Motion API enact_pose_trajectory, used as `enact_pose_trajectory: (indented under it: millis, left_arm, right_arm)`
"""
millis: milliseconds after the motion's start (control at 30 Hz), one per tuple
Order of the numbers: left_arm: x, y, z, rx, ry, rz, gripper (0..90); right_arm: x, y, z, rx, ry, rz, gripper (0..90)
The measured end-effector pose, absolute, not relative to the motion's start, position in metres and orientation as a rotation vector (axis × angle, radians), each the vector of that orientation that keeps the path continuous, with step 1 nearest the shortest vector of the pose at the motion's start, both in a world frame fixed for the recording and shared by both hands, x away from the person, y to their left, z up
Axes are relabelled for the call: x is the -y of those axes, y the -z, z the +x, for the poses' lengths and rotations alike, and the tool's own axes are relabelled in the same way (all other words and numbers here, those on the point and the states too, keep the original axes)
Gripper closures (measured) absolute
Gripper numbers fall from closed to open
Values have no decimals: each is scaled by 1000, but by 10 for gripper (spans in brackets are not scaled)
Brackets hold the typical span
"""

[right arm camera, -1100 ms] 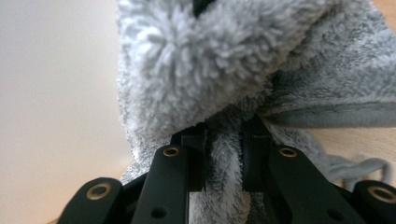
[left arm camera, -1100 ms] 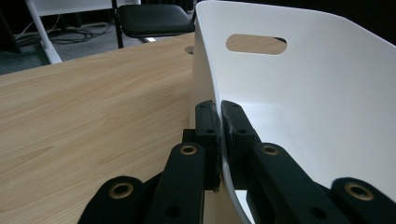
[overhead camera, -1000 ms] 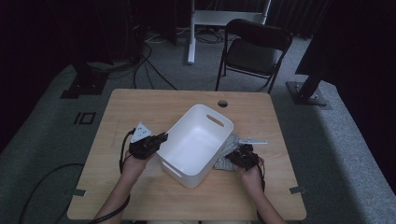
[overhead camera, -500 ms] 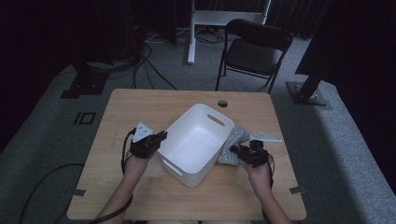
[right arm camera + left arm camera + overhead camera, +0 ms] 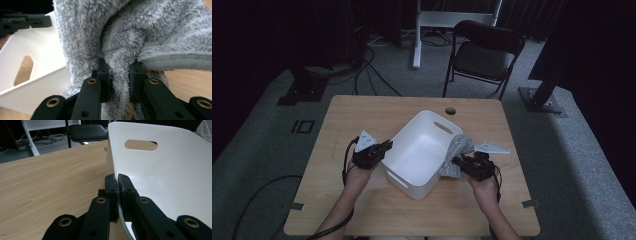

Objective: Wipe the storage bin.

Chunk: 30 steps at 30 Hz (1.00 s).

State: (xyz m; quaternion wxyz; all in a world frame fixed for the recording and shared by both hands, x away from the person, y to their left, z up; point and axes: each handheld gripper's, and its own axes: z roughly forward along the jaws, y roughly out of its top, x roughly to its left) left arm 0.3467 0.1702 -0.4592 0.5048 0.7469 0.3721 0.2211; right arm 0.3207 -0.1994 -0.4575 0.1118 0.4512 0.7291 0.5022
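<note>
Now the right gripper (image 5: pixel 460 163), clamped on the grey towel (image 5: pixel 455 155), has lifted it beside the white bin (image 5: pixel 422 150) at frame centre, likely to drop it in. The left gripper (image 5: pixel 384 147) pinches the bin's wall. Wooden table (image 5: pixel 362 115); 1 chair (image 5: pixel 484 52) at upper centre.

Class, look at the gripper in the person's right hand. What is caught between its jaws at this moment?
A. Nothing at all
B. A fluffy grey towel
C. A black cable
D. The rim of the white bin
B. In the right gripper view the right gripper has its two jaws pressed into a fold of the fluffy grey towel, while the white bin sits off to the side, its rim pinched by the left gripper.
</note>
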Motion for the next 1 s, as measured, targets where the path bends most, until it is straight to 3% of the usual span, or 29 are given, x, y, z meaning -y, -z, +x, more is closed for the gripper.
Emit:
enact_pose_trajectory:
  millis: [1000]
  left_arm:
    - [-169,460,346,-891,-537,1796,865]
  right_arm:
    - [192,509,338,-2233,-1275,1444,761]
